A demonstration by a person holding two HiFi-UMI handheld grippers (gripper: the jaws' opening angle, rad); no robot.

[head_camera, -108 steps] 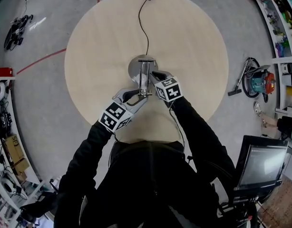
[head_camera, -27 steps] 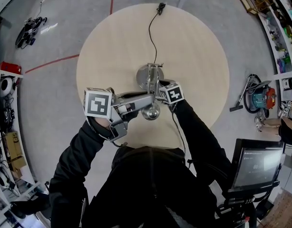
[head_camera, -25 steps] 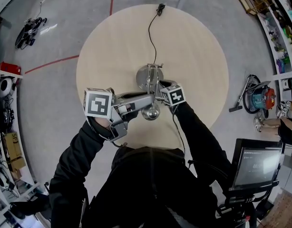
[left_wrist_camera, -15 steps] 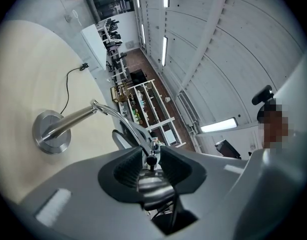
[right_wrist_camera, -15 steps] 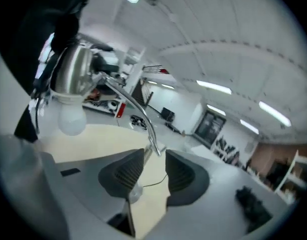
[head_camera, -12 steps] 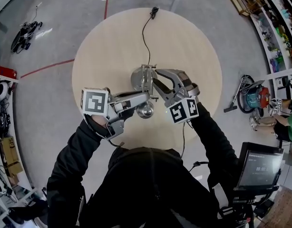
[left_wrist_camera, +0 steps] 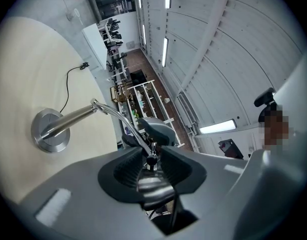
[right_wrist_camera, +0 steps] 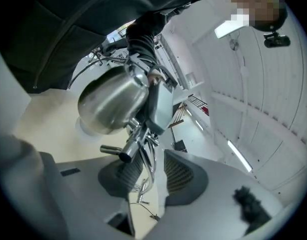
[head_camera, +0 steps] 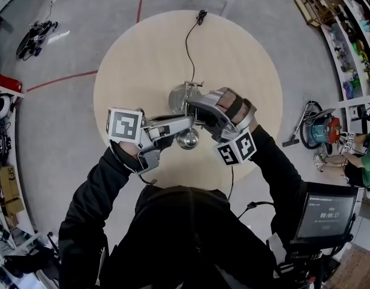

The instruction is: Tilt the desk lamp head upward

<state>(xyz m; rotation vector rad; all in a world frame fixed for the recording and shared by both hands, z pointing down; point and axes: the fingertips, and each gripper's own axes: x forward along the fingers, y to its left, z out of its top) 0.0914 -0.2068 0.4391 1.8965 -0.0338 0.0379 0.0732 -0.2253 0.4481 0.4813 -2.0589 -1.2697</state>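
My left tongs (head_camera: 188,123) clamp the lamp arm (left_wrist_camera: 118,113) just behind the lamp head (head_camera: 187,138), over the bench (head_camera: 233,53). My right tongs (head_camera: 194,104) have just opened and straddle the arm untouched. Next, I reckon, I regrip and tip the head up.

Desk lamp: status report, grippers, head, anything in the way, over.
Left gripper shut on lamp arm. Right gripper jaws just opened, lamp arm between them, ungripped. Lamp head beyond right jaws, tilt unclear. Nothing blocks it.
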